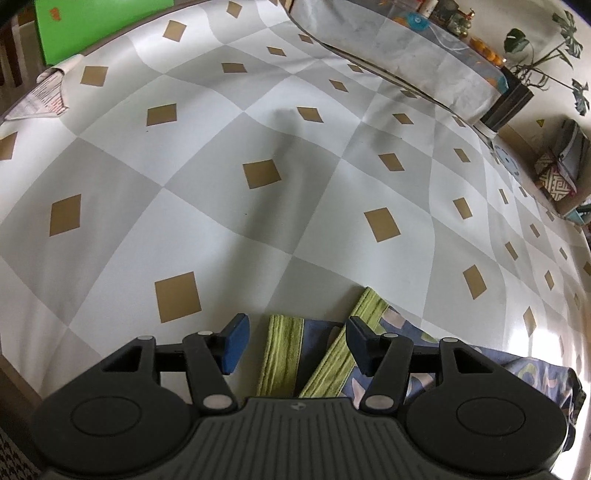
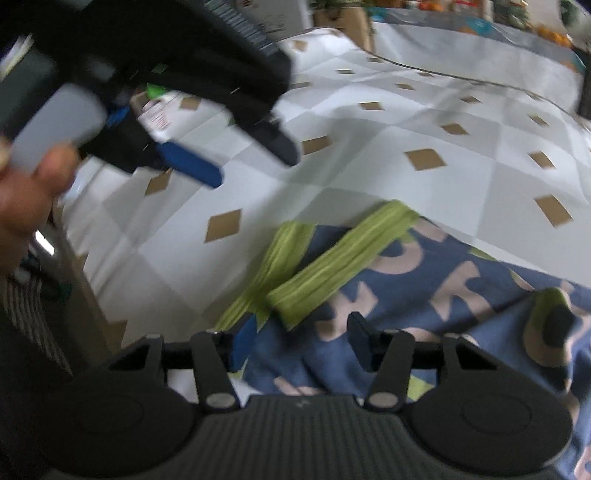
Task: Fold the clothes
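Observation:
A blue garment (image 1: 524, 365) with pale letters and two green ribbed straps (image 1: 282, 350) lies on the checked tablecloth (image 1: 258, 110) near the front edge. My left gripper (image 1: 297, 343) hovers over the straps with its jaws apart; its pads touch nothing. In the blurred right wrist view the garment (image 2: 461, 295) spreads to the right, with the straps (image 2: 332, 258) crossing at its left end. My right gripper (image 2: 301, 343) stands open just above the blue cloth by the straps. The left gripper (image 2: 255, 162) shows at the upper left, held by a hand (image 2: 26, 199).
A green box (image 1: 92, 26) and a folded paper (image 1: 40, 99) sit at the far left corner. A marbled cover (image 1: 388, 40), a cable and a potted plant (image 1: 513, 99) line the back right. The table's left edge (image 2: 85, 273) drops to the floor.

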The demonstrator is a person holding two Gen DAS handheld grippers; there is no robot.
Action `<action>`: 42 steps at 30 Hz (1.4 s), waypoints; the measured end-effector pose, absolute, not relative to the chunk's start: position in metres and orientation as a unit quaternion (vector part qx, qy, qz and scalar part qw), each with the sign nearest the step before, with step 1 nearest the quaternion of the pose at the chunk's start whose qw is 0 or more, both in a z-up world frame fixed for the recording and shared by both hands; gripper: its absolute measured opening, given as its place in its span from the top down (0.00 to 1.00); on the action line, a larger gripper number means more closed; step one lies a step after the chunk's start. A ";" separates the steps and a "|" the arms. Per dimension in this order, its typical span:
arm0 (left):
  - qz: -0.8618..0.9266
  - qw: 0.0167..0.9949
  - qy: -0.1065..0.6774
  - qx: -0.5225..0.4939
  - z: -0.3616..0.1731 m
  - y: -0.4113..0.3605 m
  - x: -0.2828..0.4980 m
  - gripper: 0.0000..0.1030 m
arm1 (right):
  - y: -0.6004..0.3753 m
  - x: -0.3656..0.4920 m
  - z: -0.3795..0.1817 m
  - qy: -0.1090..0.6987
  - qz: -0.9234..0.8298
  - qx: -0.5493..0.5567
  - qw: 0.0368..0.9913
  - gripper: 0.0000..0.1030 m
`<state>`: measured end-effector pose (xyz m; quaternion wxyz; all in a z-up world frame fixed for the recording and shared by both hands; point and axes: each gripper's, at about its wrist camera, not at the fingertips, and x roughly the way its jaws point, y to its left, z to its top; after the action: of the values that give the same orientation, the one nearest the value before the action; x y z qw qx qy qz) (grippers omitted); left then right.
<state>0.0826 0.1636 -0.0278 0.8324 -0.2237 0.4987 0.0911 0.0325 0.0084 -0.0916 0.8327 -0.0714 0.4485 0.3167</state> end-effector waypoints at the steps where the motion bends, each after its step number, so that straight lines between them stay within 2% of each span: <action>1: 0.092 0.832 0.498 -0.226 -0.028 0.164 0.083 0.45 | 0.012 0.031 -0.092 0.444 0.320 -0.081 0.833 0.54; 7: 0.089 0.835 0.496 -0.222 -0.026 0.162 0.084 0.45 | 0.027 0.028 -0.098 0.428 0.324 -0.117 0.836 0.60; 17: 0.091 0.831 0.502 -0.219 -0.028 0.162 0.085 0.45 | 0.044 0.025 -0.107 0.403 0.310 -0.174 0.843 0.64; 22: 0.090 0.832 0.503 -0.217 -0.028 0.162 0.086 0.45 | 0.044 0.028 -0.106 0.405 0.311 -0.160 0.845 0.91; 23: 0.090 0.832 0.503 -0.216 -0.029 0.162 0.087 0.45 | 0.043 0.029 -0.105 0.409 0.312 -0.151 0.844 0.93; 35: 0.104 0.832 0.494 -0.232 -0.026 0.174 0.085 0.45 | -0.003 0.055 -0.073 0.443 0.327 0.055 0.833 0.94; 38: 0.112 0.834 0.487 -0.236 -0.024 0.179 0.084 0.45 | -0.005 0.052 -0.062 0.436 0.360 0.074 0.821 0.95; 42: 0.116 0.834 0.486 -0.236 -0.024 0.181 0.083 0.45 | 0.004 0.043 -0.070 0.453 0.393 0.044 0.799 0.95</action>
<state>0.0831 0.1813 -0.0236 0.8336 -0.2362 0.4857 0.1159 0.0426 0.0043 -0.0697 0.7992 0.0442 0.4527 0.3929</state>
